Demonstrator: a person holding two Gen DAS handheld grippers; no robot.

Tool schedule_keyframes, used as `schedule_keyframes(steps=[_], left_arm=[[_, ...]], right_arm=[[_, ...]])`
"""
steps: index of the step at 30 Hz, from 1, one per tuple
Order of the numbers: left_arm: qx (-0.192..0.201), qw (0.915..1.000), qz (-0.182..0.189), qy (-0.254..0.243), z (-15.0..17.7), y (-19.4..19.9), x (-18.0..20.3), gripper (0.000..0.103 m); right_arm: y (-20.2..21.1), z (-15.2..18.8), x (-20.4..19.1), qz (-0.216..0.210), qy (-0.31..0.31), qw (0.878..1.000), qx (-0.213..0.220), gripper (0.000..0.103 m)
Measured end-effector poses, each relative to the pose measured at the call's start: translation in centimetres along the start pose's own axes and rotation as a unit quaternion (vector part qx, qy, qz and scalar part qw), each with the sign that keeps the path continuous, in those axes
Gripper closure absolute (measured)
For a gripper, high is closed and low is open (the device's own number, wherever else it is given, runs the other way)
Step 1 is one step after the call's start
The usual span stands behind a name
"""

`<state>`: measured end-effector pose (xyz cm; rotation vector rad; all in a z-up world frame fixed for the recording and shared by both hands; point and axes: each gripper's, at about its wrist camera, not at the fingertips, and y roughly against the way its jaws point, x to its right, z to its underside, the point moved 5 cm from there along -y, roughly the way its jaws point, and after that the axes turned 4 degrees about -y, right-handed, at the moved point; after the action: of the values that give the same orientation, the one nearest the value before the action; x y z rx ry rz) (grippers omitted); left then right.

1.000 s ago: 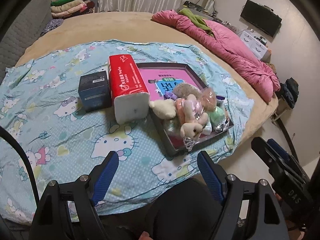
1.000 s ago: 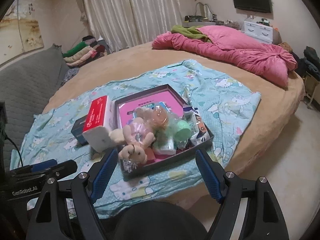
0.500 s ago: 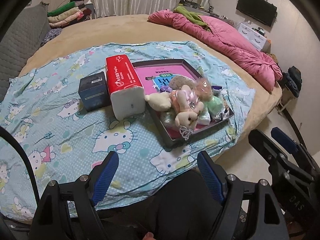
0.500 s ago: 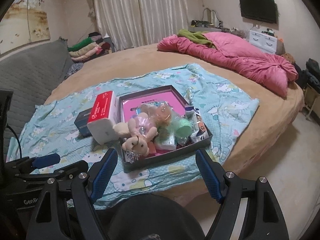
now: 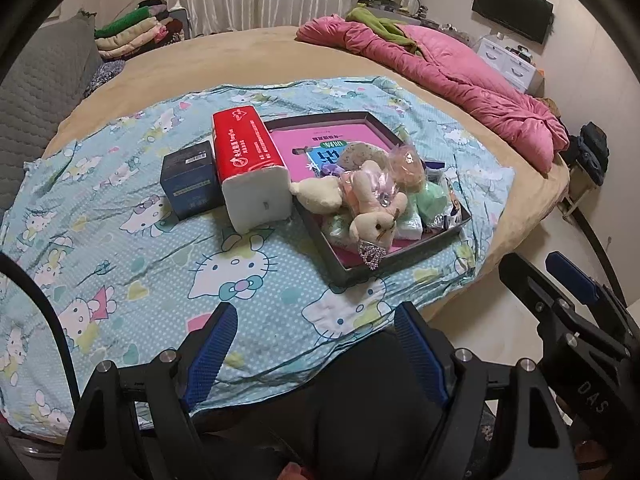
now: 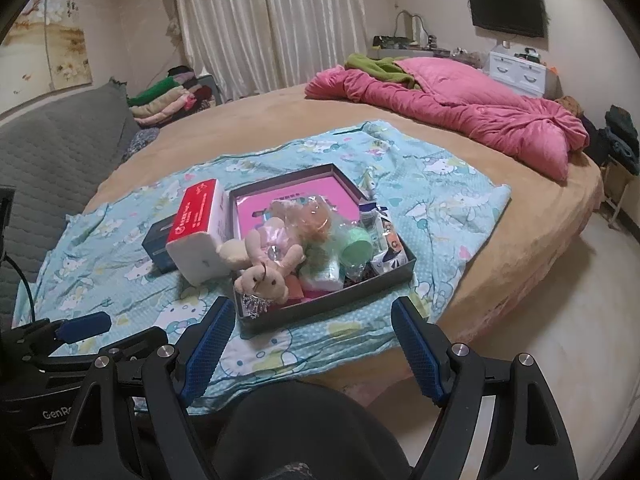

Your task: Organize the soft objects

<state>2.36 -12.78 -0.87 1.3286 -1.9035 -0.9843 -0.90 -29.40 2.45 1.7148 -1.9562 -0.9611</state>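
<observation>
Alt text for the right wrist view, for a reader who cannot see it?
The open right gripper hangs empty before a dark tray heaped with a plush rabbit and wrapped soft toys, on a cartoon-cat sheet over a round bed. A red tissue pack lies beside the tray.

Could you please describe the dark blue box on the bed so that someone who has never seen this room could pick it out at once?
On the round bed, find the light blue cartoon-cat sheet. On it lies a dark tray of plush toys, with a red-and-white tissue pack along its left side. The dark blue box stands just left of that pack: the only dark cube, outside the tray, with a pale label on top.
</observation>
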Motion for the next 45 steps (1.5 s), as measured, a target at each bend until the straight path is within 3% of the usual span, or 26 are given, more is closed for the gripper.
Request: schedule_keyframes(steps=[45], left_arm=[[-0.01, 0.9999, -0.012, -0.002, 0.3, -0.31, -0.22, 0.023]], right_arm=[[-0.73, 0.73, 0.1, 0.006, 0.004, 1.0, -0.018, 0.022]])
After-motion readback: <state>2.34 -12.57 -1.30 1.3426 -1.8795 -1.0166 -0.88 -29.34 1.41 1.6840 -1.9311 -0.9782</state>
